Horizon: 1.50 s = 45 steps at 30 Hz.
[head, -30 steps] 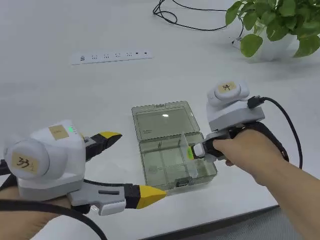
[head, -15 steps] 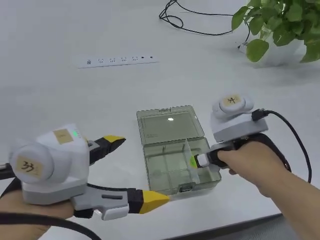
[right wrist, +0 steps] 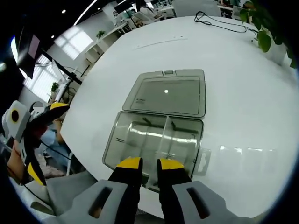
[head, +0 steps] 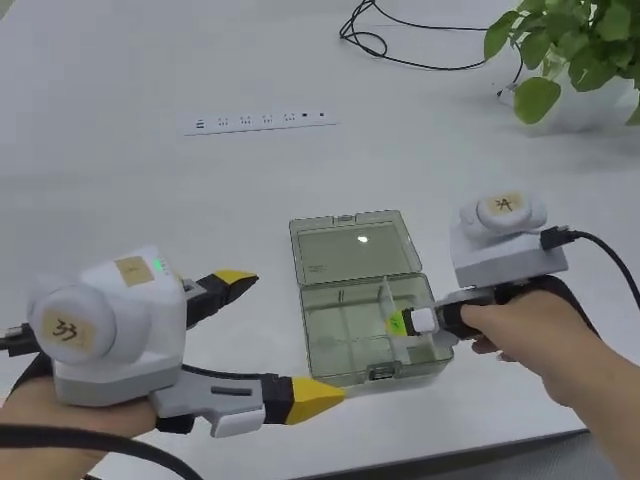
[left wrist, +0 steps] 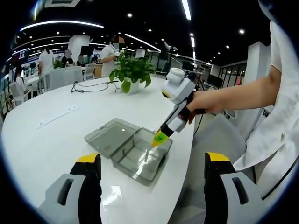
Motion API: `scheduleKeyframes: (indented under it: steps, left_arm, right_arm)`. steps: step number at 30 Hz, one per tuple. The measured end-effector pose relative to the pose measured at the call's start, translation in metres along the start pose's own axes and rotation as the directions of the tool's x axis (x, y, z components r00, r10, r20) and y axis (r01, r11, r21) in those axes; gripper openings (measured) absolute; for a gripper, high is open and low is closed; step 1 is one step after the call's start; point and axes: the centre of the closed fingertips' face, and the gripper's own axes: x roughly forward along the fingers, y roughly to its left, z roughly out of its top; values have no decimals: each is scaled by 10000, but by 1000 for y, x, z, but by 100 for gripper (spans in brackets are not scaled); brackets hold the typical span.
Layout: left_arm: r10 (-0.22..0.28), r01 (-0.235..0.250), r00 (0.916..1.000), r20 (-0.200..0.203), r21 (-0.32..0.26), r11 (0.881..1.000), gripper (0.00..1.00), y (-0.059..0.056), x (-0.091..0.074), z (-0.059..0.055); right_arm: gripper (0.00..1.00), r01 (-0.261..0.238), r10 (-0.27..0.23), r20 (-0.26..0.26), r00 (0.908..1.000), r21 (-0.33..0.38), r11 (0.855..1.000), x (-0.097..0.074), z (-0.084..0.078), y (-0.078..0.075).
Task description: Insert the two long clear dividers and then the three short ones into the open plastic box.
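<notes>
White table (head: 150, 200) holds the open plastic box (head: 352, 255). We pinch a clear divider (head: 385, 298) inside it with the right gripper (head: 398, 323). Our left gripper (head: 277, 336) is wide open, empty.

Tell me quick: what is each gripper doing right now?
Left gripper: open, holding nothing, beside the open translucent grey plastic box.
Right gripper: shut on a thin clear plastic divider standing in that box.

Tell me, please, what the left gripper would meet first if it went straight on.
Most likely the open plastic box, at its tray's side wall, though the left gripper's height is unclear.
</notes>
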Motion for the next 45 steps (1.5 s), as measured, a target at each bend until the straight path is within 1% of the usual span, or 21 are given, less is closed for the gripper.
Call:
scheduleKeyframes:
  steps: [1,6,7,8,13,17,18,20,21,23,24,26,28,31,35,36,37,39,40,43,45]
  left_arm:
    - [60,-60,10000,-1,-15,10000,93,0,-1,0]
    - [383,-383,9993,-39,-157,9991,93,-4,-4,-3]
    - [507,-508,9987,-45,-220,9985,93,-5,-6,-4]
    - [541,-542,9985,-47,-232,9983,93,-5,-6,-4]
    - [966,-968,9953,-69,-369,9946,92,-8,-11,-5]
    - [1383,-1391,9902,-196,-478,9891,91,-8,-15,-9]
    - [1450,-1460,9892,-235,-476,9881,91,-8,-15,-11]
    - [1630,-1649,9858,-407,-510,9850,91,-7,-17,-16]
    - [1700,-1725,9843,-477,-540,9835,91,-7,-17,-18]
    - [1863,-1890,9811,-518,-531,9805,91,-7,-19,-21]
    - [1963,-1997,9789,-574,-595,9781,91,-6,-20,-23]
    - [2052,-2091,9767,-626,-639,9758,91,-5,-22,-25]
    - [2177,-2226,9733,-728,-682,9725,90,-4,-24,-29]
    - [2269,-2327,9706,-800,-718,9699,90,-3,-27,-32]
    - [2287,-2361,9694,-897,-832,9682,91,0,-26,-38]
    - [2284,-2359,9693,-908,-831,9682,90,0,-26,-38]
    - [2263,-2340,9695,-940,-822,9687,90,2,-26,-40]
    - [2250,-2333,9696,-961,-858,9686,90,4,-25,-42]
    - [2240,-2324,9697,-975,-862,9688,90,5,-24,-43]
    - [2194,-2295,9694,-1104,-895,9692,90,10,-22,-49]
    - [2182,-2292,9686,-1195,-883,9694,90,13,-22,-53]
  right_arm:
    - [15,-31,31,39,10000,-96,9999,0,1,-2]
    - [19,-243,265,406,9988,-550,9982,-15,1,6]
    - [20,-352,384,491,9981,-655,9972,-14,-2,2]
    - [20,-388,425,523,9977,-684,9969,-15,-2,3]
    - [24,-623,716,850,9938,-1074,9923,-32,-1,8]
    - [27,-806,1011,1246,9870,-1595,9839,-47,1,10]
    - [27,-840,1052,1280,9862,-1613,9833,-50,1,10]
    - [28,-999,1284,1490,9805,-1851,9776,-57,3,12]
    - [28,-1019,1323,1535,9792,-1912,9762,-60,2,12]
    - [30,-1128,1489,1647,9750,-2102,9711,-66,2,12]
    - [31,-1199,1619,1780,9706,-2257,9668,-69,4,12]
    - [32,-1237,1667,1821,9690,-2265,9661,-73,4,12]
    - [33,-1342,1831,1947,9636,-2401,9614,-77,5,11]
    - [36,-1378,1943,2100,9582,-2562,9568,-81,8,10]
    - [39,-1395,2045,2340,9505,-2666,9536,-86,14,9]
    - [40,-1388,2048,2363,9499,-2681,9533,-86,14,9]
    - [41,-1398,2083,2392,9484,-2745,9514,-87,17,6]
    - [41,-1388,2152,2481,9445,-2924,9462,-88,19,8]
    - [41,-1373,2151,2494,9442,-2955,9454,-88,20,8]
    - [42,-1391,2209,2541,9416,-3040,9425,-88,22,10]
    - [43,-1396,2279,2601,9383,-3180,9378,-89,24,11]
